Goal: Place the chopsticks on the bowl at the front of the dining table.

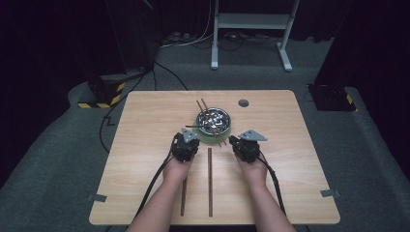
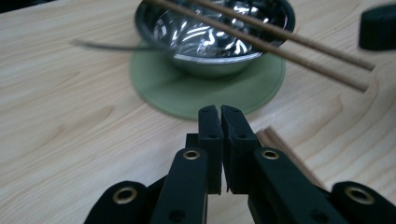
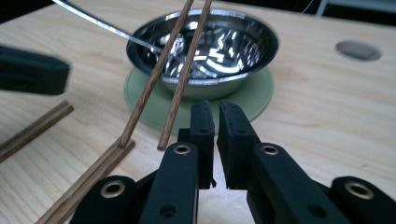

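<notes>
Now | shiny steel bowl (image 1: 213, 121) at twelve o'clock of left gripper (image 2: 220, 111) and right gripper (image 3: 211, 106) | both clenched, empty | bowls: one; brown wooden chopsticks (image 1: 210, 181): four

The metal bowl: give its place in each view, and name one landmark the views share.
High view: the metal bowl sits mid-table, just beyond and between the two grippers.
Left gripper view: the bowl is at top centre, past the shut jaws, with chopsticks lying across it.
Right gripper view: the bowl is at upper centre, the chopsticks leaning over its near rim.
Shared landmark: the round green mat under the bowl.
</notes>
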{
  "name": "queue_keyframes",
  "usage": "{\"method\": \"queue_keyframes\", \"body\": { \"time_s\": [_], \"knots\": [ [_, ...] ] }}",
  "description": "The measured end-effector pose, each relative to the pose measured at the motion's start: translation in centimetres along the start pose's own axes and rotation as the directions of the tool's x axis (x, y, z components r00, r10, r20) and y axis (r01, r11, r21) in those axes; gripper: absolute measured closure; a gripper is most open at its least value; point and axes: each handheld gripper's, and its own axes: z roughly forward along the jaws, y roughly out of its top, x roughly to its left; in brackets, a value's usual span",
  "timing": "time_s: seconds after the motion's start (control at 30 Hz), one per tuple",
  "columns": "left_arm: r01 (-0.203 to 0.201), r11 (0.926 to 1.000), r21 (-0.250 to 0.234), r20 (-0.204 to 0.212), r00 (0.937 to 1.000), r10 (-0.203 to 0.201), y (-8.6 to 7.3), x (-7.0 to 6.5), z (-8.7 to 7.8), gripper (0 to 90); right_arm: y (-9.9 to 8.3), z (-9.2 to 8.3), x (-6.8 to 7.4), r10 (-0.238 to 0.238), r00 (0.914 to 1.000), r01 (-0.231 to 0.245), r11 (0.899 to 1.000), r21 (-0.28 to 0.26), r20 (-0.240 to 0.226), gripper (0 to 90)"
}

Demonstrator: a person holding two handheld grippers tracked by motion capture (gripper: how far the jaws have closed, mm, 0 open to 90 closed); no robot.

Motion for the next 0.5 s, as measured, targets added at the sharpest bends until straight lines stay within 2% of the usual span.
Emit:
{"method": "queue_keyframes", "body": {
  "time_s": [0.07, 0.17, 0.27, 0.5],
  "knots": [
    [0.005, 0.9999, -0.013, 0.001, 1.0000, -0.005, 0.4, -0.5, 0.5, 86.4, -0.1, 0.1, 0.0, 0.012, 0.9997, -0.011, 1.000, 0.018, -0.021, 82.7],
    [0.016, 0.9993, -0.035, 0.013, 0.9998, -0.016, 0.7, -1.3, 1.2, 86.3, -0.1, 0.0, 0.3, 0.012, 0.9997, -0.011, 1.000, 0.016, -0.021, 82.7],
    [0.002, 0.9998, -0.021, 0.018, 0.9998, -0.001, 0.9, -2.0, 1.8, 85.8, -0.2, 0.0, 0.4, 0.003, 0.9998, -0.003, 1.000, 0.020, -0.022, 82.7],
    [0.007, 0.9996, -0.026, 0.036, 0.9993, -0.006, 1.1, -2.8, 2.4, 84.1, -0.2, 0.1, 1.2, -0.022, 0.9990, 0.023, 0.999, 0.026, -0.040, 82.6]
  ]
}}
